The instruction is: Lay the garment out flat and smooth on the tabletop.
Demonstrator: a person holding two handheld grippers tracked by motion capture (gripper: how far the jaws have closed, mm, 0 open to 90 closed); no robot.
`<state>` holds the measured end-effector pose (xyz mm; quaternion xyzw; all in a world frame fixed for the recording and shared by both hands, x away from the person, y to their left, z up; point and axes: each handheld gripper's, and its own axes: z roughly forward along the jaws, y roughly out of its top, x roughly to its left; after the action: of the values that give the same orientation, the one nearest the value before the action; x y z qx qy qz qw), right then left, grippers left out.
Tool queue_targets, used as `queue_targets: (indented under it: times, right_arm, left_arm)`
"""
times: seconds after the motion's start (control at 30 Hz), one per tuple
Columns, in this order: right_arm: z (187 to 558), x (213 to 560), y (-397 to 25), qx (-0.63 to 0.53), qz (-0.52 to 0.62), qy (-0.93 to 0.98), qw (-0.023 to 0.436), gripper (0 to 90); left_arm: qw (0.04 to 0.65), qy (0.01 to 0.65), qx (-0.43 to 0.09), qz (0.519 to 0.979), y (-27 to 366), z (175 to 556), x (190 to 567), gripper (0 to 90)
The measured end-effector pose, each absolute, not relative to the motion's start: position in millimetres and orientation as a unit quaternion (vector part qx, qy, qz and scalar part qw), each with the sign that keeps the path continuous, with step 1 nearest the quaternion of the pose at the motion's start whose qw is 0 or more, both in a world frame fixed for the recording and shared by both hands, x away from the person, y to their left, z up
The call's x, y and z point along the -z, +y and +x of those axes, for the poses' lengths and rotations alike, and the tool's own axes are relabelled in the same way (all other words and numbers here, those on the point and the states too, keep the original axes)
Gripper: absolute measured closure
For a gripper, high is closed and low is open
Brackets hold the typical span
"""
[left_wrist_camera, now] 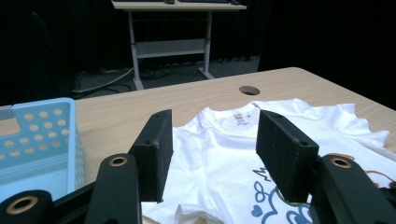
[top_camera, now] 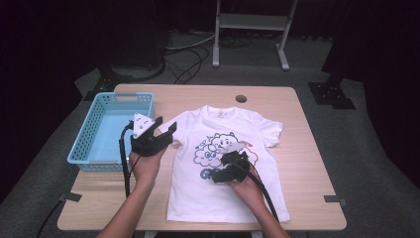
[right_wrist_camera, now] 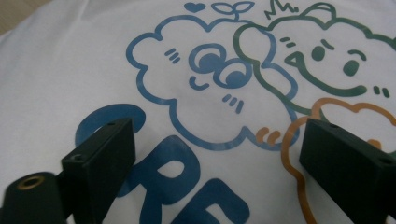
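Note:
A white T-shirt [top_camera: 198, 188] with a blue, green and orange cartoon print lies flat, front up, on the wooden table [top_camera: 302, 148]. My left gripper [top_camera: 166, 127] stands open just above the shirt's left sleeve, beside the basket. In the left gripper view the collar and chest of the shirt [left_wrist_camera: 219, 144] lie between the parted jaws of that gripper [left_wrist_camera: 212, 149]. My right gripper [top_camera: 233, 157] hovers over the print. In the right gripper view it [right_wrist_camera: 219, 140] is open, close above the blue cloud figure [right_wrist_camera: 205, 93] and the blue lettering.
A light blue perforated basket [top_camera: 81, 148] stands at the table's left side, its wall [left_wrist_camera: 42, 135] close to the left jaw. A round cable hole [top_camera: 241, 98] sits near the far edge. Beyond the table are a white stand [top_camera: 250, 22] and floor cables.

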<state>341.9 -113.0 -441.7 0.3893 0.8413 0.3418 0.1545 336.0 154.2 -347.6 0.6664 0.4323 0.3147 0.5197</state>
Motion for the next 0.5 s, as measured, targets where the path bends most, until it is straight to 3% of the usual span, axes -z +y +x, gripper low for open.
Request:
queue_targets:
  times: [0.5]
  right_arm:
    - [332.5, 440.0, -106.8, -0.348, 0.367, 0.849, 0.151, 10.7]
  left_arm:
    - [0.526, 0.428, -0.306, 0.668, 149.8, 326.4, 351.2, 41.5]
